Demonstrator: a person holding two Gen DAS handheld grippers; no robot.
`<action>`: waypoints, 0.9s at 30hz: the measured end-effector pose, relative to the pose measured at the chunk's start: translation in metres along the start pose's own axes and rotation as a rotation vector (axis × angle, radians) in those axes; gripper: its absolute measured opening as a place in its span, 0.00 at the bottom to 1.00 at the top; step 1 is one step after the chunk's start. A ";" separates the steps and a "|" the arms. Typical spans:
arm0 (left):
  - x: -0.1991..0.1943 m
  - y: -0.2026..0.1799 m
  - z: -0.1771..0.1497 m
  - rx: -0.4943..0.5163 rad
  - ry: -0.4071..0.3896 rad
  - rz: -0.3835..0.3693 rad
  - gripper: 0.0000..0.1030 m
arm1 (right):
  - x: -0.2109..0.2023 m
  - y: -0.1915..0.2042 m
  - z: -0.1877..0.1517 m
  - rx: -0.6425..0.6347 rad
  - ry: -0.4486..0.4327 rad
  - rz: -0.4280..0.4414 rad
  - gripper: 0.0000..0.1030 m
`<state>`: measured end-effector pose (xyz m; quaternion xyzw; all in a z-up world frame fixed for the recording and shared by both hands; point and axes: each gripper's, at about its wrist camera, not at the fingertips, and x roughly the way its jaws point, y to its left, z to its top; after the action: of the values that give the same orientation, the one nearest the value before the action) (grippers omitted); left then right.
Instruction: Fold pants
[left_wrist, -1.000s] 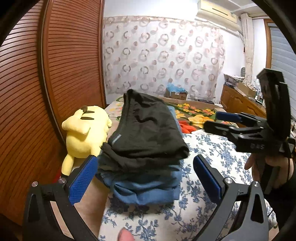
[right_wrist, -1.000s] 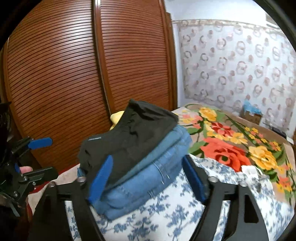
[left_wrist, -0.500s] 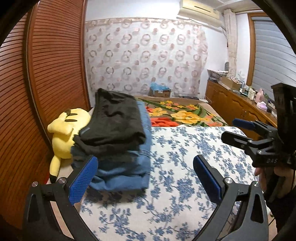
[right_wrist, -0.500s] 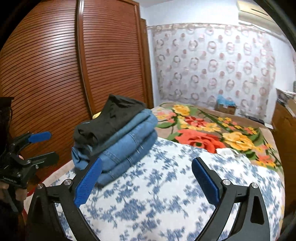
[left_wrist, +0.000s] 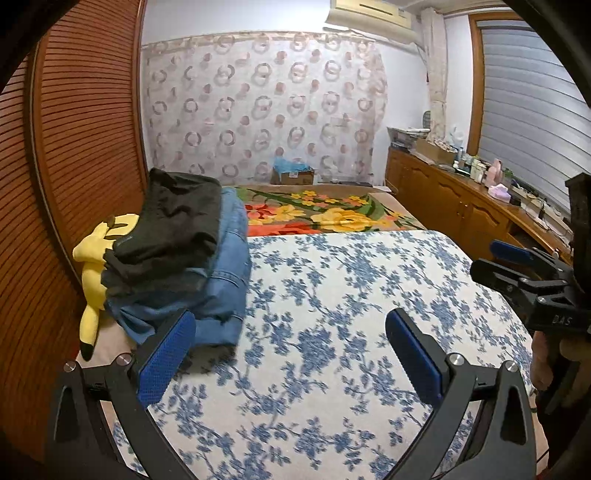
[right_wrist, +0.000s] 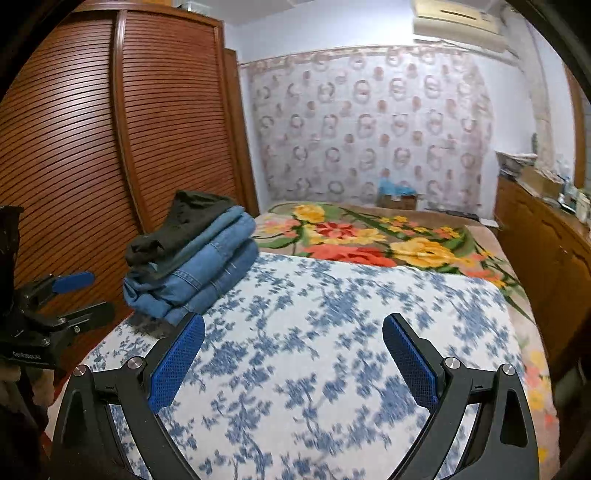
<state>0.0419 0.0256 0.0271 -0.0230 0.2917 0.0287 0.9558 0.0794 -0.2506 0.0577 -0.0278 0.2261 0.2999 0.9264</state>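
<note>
The left gripper (left_wrist: 288, 354), black with blue pads, fills the bottom of its own picture. Its two fingers are spread wide apart, and nothing sits between them. Under it lies a white bed cover with blue flowers (left_wrist: 332, 288).

The right gripper (right_wrist: 293, 354) looks the same in its own picture, low in the frame. Its fingers are also spread wide apart with nothing in them. It also pokes in at the right edge of the left picture, held in a hand (left_wrist: 554, 354).

The pants are folded and stacked in a pile. Folded black pants (left_wrist: 177, 218) lie on top of folded blue jeans (left_wrist: 225, 280). The pile sits on the left side of the left picture, on the bed, just above the left blue pad. In the right picture the same pile sits at the middle left, near a brown wooden closet door with thin slats (right_wrist: 74, 155). Neither gripper touches the pile.

A yellow soft toy (left_wrist: 92, 266) lies beside the pile, at the far left. Most of it is hidden by the clothes, so I cannot tell if it touches them.

Past the white cover lies a blanket with big orange and yellow flowers (left_wrist: 325, 210). A curtain with ring shapes (left_wrist: 258, 107) hangs at the top middle. A long brown wooden cabinet (left_wrist: 461, 206) stands at the right
</note>
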 end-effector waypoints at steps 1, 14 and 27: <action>-0.001 -0.004 -0.001 0.004 -0.001 -0.004 1.00 | -0.006 -0.001 -0.003 0.006 -0.003 -0.006 0.95; -0.020 -0.040 0.021 0.048 -0.058 -0.045 1.00 | -0.077 -0.012 -0.007 0.036 -0.077 -0.130 0.95; -0.052 -0.045 0.036 0.040 -0.142 -0.051 1.00 | -0.110 0.000 -0.010 0.018 -0.162 -0.203 0.95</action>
<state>0.0218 -0.0192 0.0875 -0.0093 0.2228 -0.0001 0.9748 -0.0041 -0.3122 0.0970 -0.0181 0.1492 0.2037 0.9674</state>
